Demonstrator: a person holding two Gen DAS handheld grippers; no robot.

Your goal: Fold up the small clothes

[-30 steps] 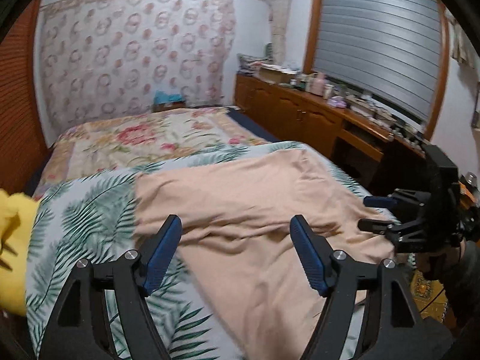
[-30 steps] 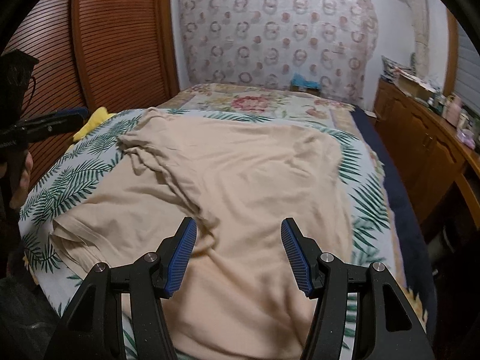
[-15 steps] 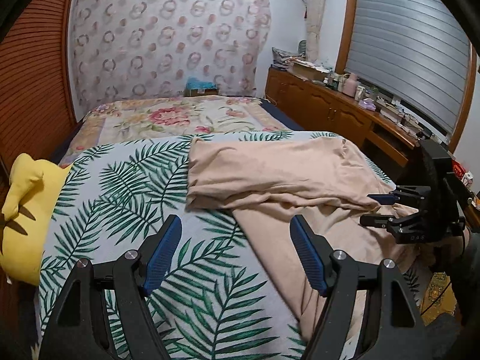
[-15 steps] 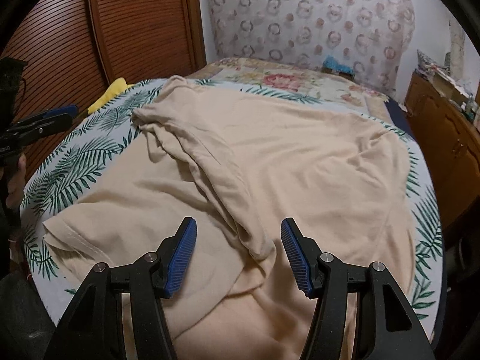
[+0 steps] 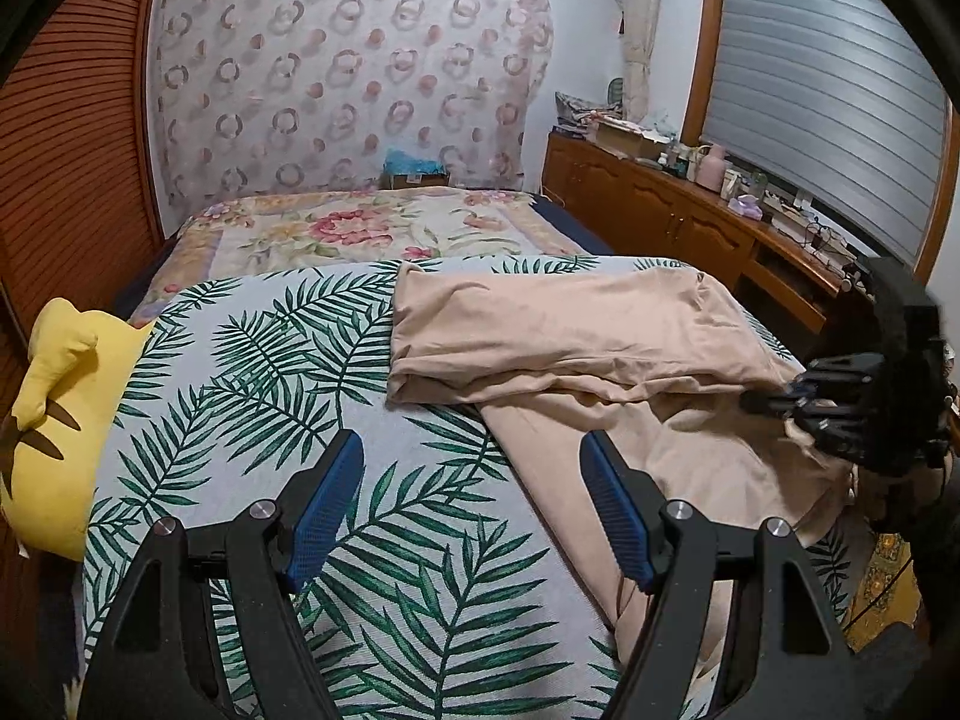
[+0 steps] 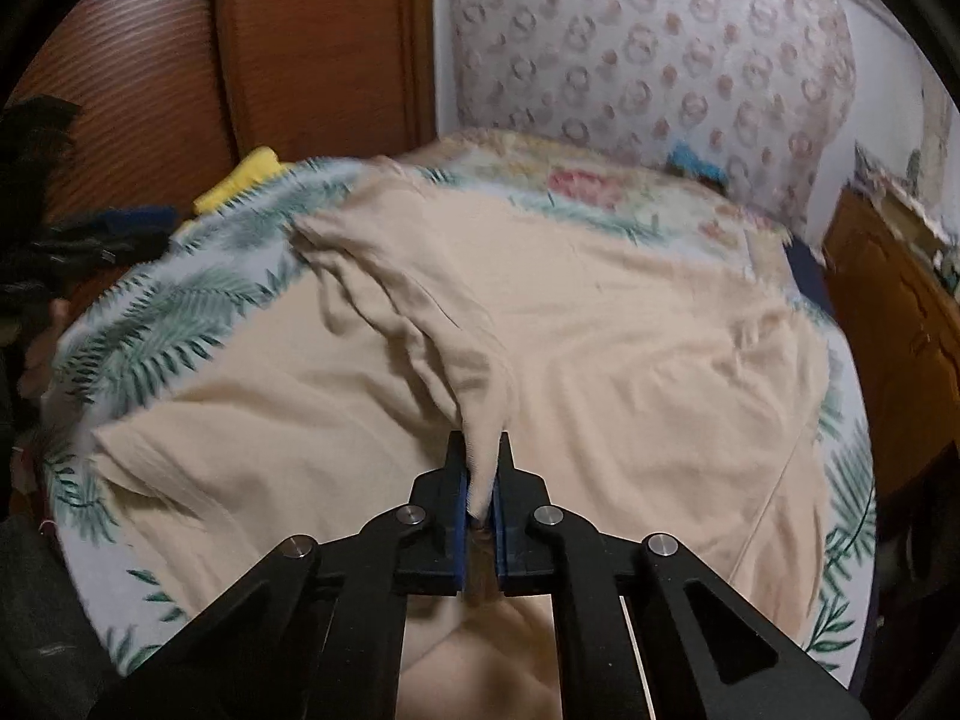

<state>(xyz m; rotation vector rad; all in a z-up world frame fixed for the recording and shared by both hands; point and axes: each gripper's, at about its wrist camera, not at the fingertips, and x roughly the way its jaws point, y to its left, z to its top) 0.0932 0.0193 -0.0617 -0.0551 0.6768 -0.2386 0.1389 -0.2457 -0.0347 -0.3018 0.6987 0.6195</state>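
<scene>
Closed now, the right gripper (image 6: pixel 480 480): a second ago its blue pads stood well apart over the cloth, and here they are clamped on a raised ridge of the peach garment (image 6: pixel 600 360), fabric pinched up between them. Its view has also swung in closer and blurred, so that hand is on the move. Over on the other side, the left gripper (image 5: pixel 471 504) has come off the cloth; earlier it hovered above peach fabric, now only the palm-leaf bedspread (image 5: pixel 252 372) lies under it. Its fingers (image 5: pixel 327 504) stand wide apart and hold nothing.

Where's the garment? Spread across the right half of the bed, one rumpled fold already lying across its far part, the near end trailing toward the bed's edge. The yellow plush toy (image 5: pixel 54 414) sits well clear at the left side.

Progress, I'd say, is early. One rough layer is over, but the edges are uneven and wrinkled, nothing is squared up, and no compact bundle exists yet. Most of the folding looks to be still ahead, with this grip likely the start of the next fold.
</scene>
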